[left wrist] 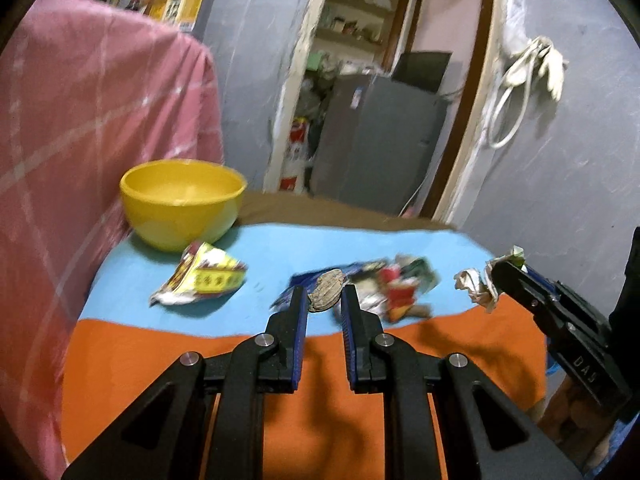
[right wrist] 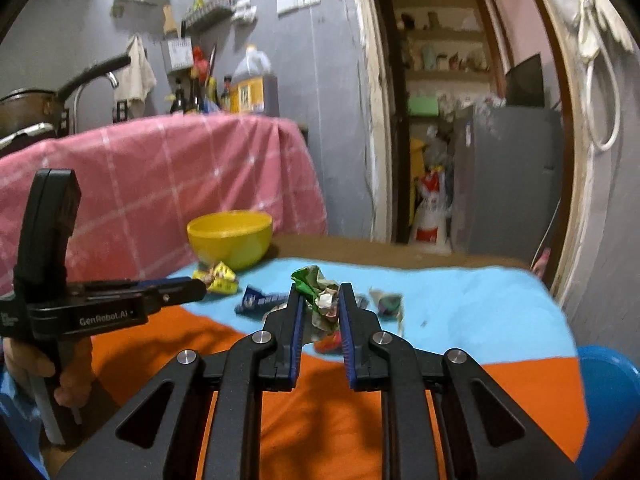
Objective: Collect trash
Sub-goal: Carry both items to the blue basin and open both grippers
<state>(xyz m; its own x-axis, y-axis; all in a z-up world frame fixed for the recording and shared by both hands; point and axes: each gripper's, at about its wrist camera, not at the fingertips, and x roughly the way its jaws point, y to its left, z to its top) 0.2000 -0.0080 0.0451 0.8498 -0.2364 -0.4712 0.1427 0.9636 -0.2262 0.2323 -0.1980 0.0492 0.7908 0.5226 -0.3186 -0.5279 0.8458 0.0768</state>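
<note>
My left gripper (left wrist: 324, 300) is shut on a grey-brown crumpled lump of trash (left wrist: 326, 290) and holds it above the blue cloth. My right gripper (right wrist: 323, 304) is shut on a crumpled green-and-white wrapper (right wrist: 320, 296); it also shows at the right of the left wrist view (left wrist: 486, 280). A yellow bowl (left wrist: 182, 202) stands at the back left of the table, also seen in the right wrist view (right wrist: 230, 238). A yellow-red wrapper (left wrist: 202, 276) lies in front of the bowl. A blue wrapper (right wrist: 258, 300) and several colourful wrappers (left wrist: 394, 288) lie mid-table.
The table has a blue cloth (left wrist: 260, 248) at the back and an orange cloth (left wrist: 160, 360) in front. A pink checked cloth (left wrist: 80, 140) covers something tall on the left. A doorway with a grey fridge (left wrist: 376, 144) is behind. A blue object (right wrist: 604, 384) sits at the right edge.
</note>
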